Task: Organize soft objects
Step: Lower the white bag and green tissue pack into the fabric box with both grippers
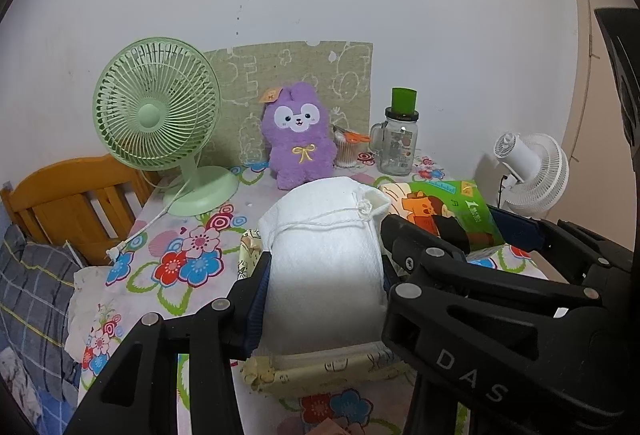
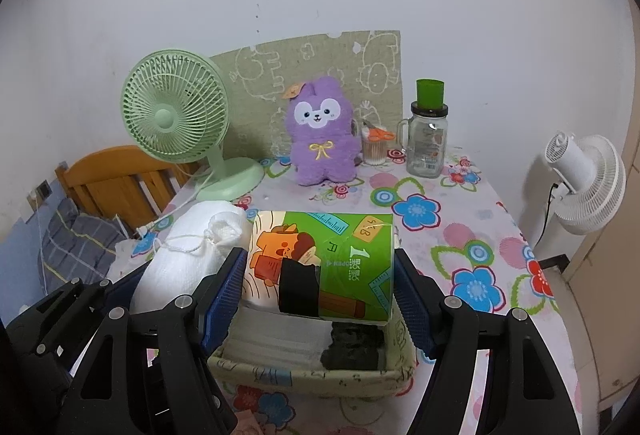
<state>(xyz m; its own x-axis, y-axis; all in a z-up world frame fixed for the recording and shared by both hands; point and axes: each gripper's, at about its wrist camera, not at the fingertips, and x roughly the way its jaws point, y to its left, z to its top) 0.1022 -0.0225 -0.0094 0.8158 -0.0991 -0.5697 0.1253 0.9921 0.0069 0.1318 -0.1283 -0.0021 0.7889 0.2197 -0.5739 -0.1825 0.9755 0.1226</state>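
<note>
Black linkage bars fill the foreground of both wrist views. Between the blue pads of the left gripper [image 1: 320, 291] a white drawstring pouch [image 1: 324, 255] is clamped, its sides pressed in and its knotted cord lying across the top. A green tissue pack [image 2: 320, 263] is framed by the right gripper [image 2: 320, 287]; its left pad is touching the wrapper, while the right pad is seen just beside the pack's end, so whether it is truly pinched or only bracketed cannot be told. Both soft items are held above a fabric storage basket [image 2: 304, 375] printed with small cartoons, which sits on the flowered tablecloth [image 2: 440, 219] — white folded material and something dark are already inside it.

Further back, against the wall, a purple plush rabbit [image 2: 322, 139] is propped between a green desk fan [image 2: 176, 115] and a glass jar [image 2: 427, 139].

Several risks can be judged from here. The two grippers are crowded side by side, so contact between them is likely if both are lowered together. The basket walls are soft and could be folded inward or dragged if a pad catches the rim. A slick wrapper may slip out if the grip is only partial, and the pouch's loose cord could be snagged on a pad at release.
</note>
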